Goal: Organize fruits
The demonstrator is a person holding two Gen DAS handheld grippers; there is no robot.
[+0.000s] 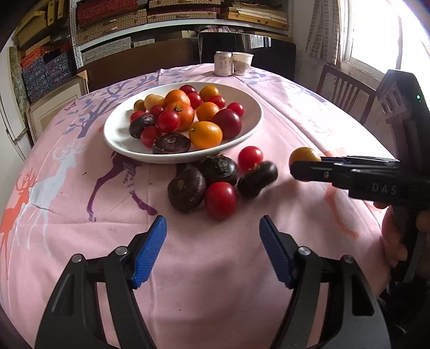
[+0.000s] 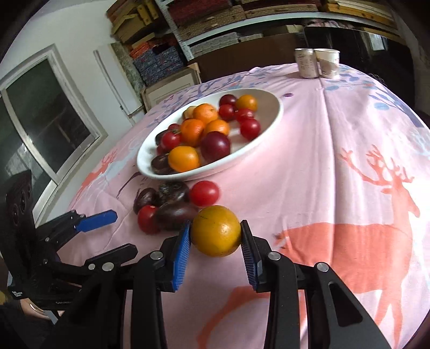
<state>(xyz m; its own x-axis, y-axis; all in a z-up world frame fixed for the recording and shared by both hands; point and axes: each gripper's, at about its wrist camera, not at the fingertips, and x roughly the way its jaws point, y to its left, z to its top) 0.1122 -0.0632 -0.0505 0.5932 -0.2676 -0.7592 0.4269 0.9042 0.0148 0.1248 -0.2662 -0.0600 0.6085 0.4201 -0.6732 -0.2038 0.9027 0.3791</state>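
A white bowl (image 1: 250,126) (image 2: 271,118) on the pink tablecloth holds several red, orange and dark purple fruits. In front of it lie loose fruits: three dark purple ones (image 1: 186,192) and two red ones (image 1: 221,200). My right gripper (image 2: 216,236) is shut on a yellow-orange fruit (image 2: 215,231), seen in the left wrist view (image 1: 303,155) to the right of the loose fruits. My left gripper (image 1: 212,241) is open and empty, just short of the loose fruits; one of its blue fingers shows in the right wrist view (image 2: 96,218).
A can (image 1: 223,63) and a paper cup (image 1: 242,63) stand at the table's far edge. Chairs (image 1: 346,91) stand behind the table. Shelves with boxes (image 1: 107,21) fill the back wall. The tablecloth (image 1: 80,174) has deer prints.
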